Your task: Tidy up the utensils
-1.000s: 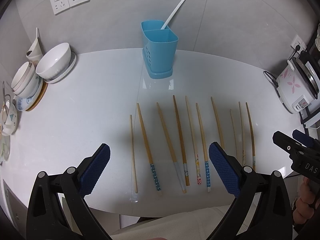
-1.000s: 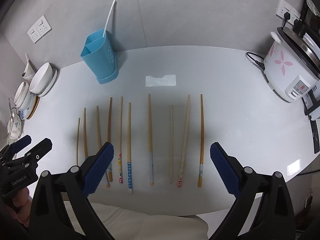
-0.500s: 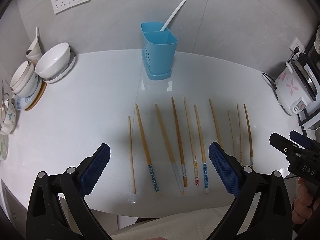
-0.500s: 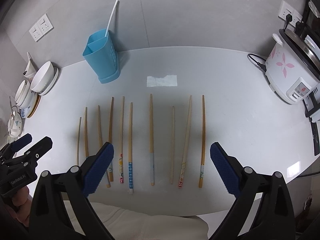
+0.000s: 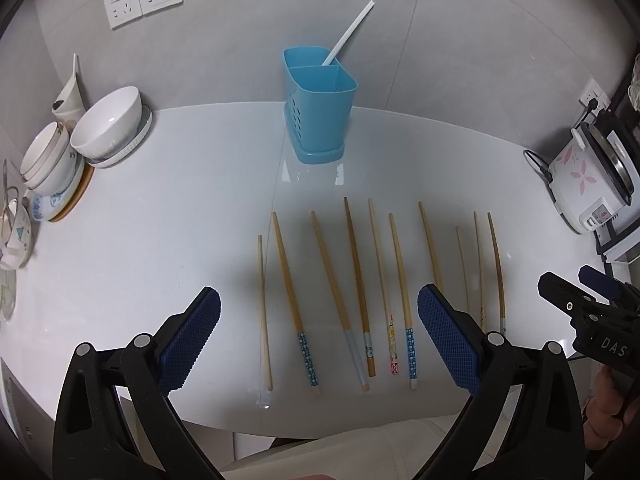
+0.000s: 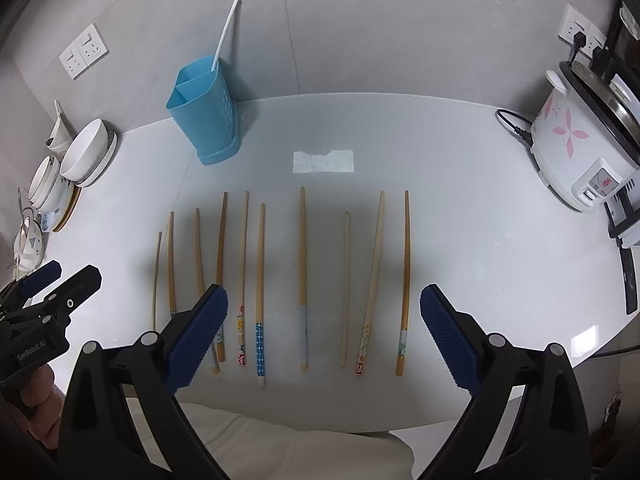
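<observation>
Your tally: ten chopsticks (image 6: pixel 302 280) lying loose on the bench (image 6: pixel 460 240); blue holder (image 5: pixel 320 108) holds one white utensil (image 5: pixel 347 35). Both tools, left (image 5: pixel 319 340) and right (image 6: pixel 324 338), wide, empty.

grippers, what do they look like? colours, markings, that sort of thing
Both are black plastic frames with round silver bolts at the pivots and two fingers faced with dark blue, diamond-textured pads. The left gripper carries white "GenRobot.AI" lettering on its body, readable in the right wrist view. The right gripper shows "DAS" in white, seen from the left wrist view. Bare skin of each hand shows; no cables visible.
</observation>
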`<state>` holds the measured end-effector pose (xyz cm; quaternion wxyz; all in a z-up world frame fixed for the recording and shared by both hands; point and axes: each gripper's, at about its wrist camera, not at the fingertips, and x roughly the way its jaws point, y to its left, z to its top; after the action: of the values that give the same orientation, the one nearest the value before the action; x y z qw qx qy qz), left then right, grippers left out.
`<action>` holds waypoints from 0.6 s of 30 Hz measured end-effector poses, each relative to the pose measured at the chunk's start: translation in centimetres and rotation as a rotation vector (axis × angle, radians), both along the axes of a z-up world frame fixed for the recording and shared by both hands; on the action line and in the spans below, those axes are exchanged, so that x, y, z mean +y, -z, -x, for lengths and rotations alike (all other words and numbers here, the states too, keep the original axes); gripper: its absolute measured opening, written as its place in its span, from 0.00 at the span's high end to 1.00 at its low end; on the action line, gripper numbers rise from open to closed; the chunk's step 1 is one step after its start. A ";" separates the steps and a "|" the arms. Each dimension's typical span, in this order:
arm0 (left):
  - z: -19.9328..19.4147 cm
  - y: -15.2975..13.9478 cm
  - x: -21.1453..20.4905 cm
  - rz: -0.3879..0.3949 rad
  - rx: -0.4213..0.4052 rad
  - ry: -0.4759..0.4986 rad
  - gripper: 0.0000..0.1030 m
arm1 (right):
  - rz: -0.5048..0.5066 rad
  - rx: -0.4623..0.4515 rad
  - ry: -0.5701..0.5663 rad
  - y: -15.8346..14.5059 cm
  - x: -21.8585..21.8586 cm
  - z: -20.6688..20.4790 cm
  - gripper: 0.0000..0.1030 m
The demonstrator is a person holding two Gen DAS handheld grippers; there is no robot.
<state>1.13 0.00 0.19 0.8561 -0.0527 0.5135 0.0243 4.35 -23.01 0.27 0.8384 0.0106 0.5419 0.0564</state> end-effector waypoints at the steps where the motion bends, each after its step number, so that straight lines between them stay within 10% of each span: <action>1: 0.0 0.0 0.0 0.001 -0.001 0.000 0.06 | 0.000 0.000 0.002 0.0 0.0 0.0 0.10; 18: -2.1 3.2 4.0 0.009 0.036 -0.084 0.06 | 0.029 0.012 -0.030 2.2 0.5 -2.4 0.13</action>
<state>3.25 3.95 -3.04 0.8448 -0.0775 0.5261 0.0588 6.73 -22.51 -1.89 0.8344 -0.0094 0.5477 0.0611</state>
